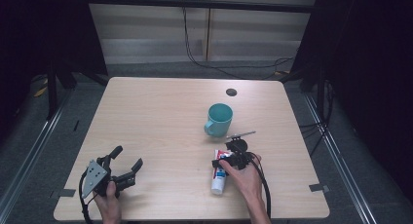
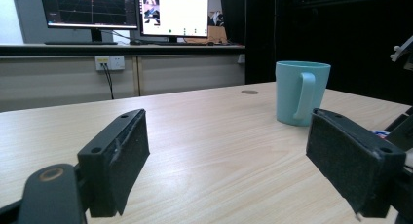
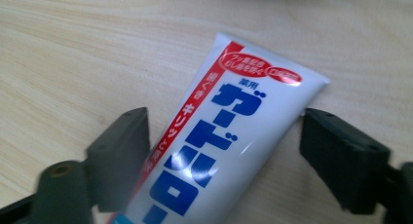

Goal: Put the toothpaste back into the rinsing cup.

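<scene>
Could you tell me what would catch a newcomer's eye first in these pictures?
Probably the white toothpaste tube with bold blue and red lettering, lying flat near the table's right front, with the right gripper open astride it. Next, the teal mug standing just behind it. The left gripper, open, waits at the front left.

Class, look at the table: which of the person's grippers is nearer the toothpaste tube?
Right. The right gripper is over the toothpaste tube, jaws open either side; the left gripper sits open, far across the table.
</scene>
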Motion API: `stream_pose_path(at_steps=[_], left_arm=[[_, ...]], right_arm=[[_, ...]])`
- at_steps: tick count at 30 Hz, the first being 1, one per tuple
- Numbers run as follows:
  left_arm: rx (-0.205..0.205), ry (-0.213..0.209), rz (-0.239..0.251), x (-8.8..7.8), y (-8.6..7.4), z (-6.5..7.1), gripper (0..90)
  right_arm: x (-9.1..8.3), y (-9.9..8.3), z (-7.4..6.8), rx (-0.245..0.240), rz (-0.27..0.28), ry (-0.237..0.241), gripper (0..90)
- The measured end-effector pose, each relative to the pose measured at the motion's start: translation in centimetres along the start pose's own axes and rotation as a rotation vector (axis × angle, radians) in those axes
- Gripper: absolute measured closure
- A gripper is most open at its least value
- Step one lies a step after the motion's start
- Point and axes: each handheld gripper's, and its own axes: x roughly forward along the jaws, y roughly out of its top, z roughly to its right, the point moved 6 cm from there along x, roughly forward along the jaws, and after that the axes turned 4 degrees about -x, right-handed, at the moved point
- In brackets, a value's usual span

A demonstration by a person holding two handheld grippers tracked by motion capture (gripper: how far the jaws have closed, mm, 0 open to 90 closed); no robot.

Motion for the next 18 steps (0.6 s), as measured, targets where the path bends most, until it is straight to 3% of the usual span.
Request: stream_pose_path(at_steps=[3,6,9,12,18], left_arm=[[-0.009,0.005,0.004,-0.09,0.02,-0.16,15.6],[-0.007,0.007,0.003,-0.10,0.01,-0.17,15.6],[-0.010,0.010,0.010,-0.04,0.04,-0.13,15.6],[0.010,0.008,0.001,-0.09,-0.01,0.00,15.6],[0.009,0.006,-0.002,-0.01,-0.03,0.06,15.6]], right_arm=[[0.00,0.07,0.06,0.007,0.001,0.014,26.2],[0.11,0.15,-0.21,-0.046,-0.029,-0.006,32.5],[0.11,0.10,-0.28,-0.064,-0.035,-0.022,34.8],[0.02,-0.11,-0.54,-0.112,-0.047,-0.033,42.2],[0.11,-0.09,-0.67,-0.167,-0.054,-0.063,44.2]])
